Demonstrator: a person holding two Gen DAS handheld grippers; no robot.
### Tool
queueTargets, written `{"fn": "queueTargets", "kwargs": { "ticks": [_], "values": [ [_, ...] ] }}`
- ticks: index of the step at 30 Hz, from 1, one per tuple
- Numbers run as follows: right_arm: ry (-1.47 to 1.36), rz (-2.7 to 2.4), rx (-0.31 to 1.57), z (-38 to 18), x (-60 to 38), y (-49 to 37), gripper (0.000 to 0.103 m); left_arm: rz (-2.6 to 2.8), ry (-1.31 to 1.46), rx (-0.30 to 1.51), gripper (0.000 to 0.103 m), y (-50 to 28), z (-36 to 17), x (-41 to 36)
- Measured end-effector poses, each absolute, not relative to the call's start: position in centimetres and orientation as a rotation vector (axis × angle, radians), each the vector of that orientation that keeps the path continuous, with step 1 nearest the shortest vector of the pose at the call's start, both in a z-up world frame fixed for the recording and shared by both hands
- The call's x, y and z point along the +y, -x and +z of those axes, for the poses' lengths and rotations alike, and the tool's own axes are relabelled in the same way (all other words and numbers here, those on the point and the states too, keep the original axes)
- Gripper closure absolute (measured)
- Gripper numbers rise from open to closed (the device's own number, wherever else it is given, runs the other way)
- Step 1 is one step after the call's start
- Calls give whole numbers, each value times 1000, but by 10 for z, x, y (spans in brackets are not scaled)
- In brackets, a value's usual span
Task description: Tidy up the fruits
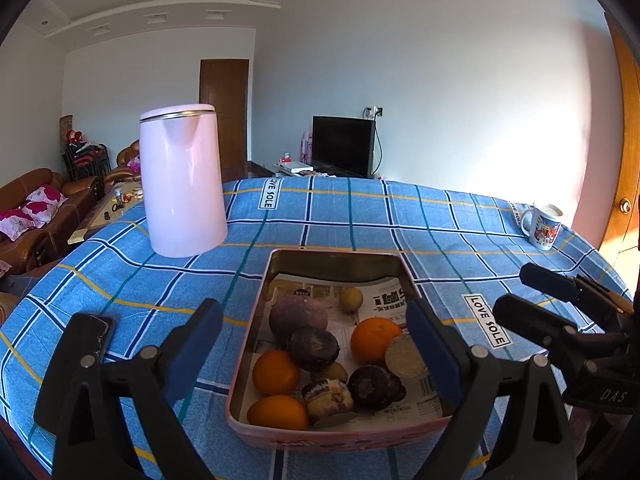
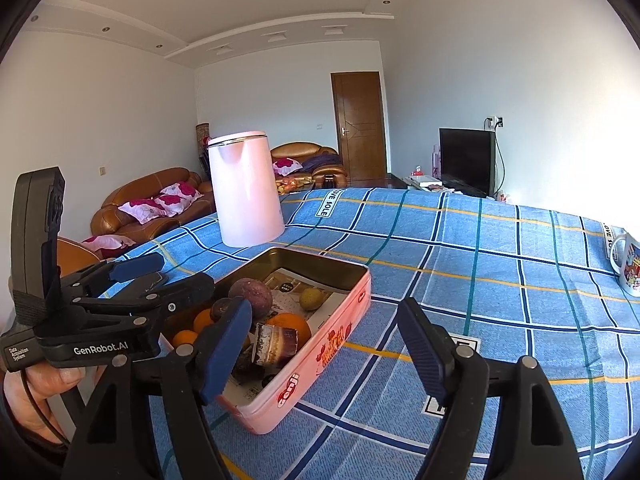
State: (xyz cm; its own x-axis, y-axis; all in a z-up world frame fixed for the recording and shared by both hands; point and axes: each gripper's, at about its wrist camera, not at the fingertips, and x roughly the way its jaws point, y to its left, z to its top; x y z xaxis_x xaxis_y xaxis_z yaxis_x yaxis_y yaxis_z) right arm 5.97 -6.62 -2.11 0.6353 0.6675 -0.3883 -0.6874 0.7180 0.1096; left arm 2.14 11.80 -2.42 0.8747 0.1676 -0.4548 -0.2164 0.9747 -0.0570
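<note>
A pink tin tray (image 1: 248,360) lined with newspaper sits on the blue checked tablecloth. It holds several fruits: oranges (image 1: 374,338), dark purple passion fruits (image 1: 298,316), a cut half (image 1: 404,356) and a small yellow fruit (image 1: 351,299). My left gripper (image 1: 316,354) is open and empty, hovering over the tray's near end. My right gripper (image 2: 326,346) is open and empty, just right of the tray (image 2: 320,356); it also shows at the right edge of the left wrist view (image 1: 532,296). The left gripper shows in the right wrist view (image 2: 160,276).
A pink kettle (image 1: 182,182) stands behind the tray to the left. A printed mug (image 1: 544,226) stands at the table's far right. A black phone (image 1: 96,336) lies at the left. Sofas and a TV are beyond the table.
</note>
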Motion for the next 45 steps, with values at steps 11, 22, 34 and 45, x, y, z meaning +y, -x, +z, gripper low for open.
{"fn": "queueTargets", "kwargs": {
  "ticks": [11, 22, 34, 45],
  "values": [
    [39, 766, 423, -20, -76, -57, 26, 197, 100, 468, 7, -21, -25, 113],
    [33, 760, 420, -20, -79, -56, 26, 193, 91, 471, 7, -21, -24, 109],
    [6, 731, 411, -18, -95, -59, 25, 174, 77, 443, 2, -19, -17, 99],
    [-8, 713, 414, -19, -104, -63, 25, 180, 75, 463, 0, -23, -19, 97]
  ]
}}
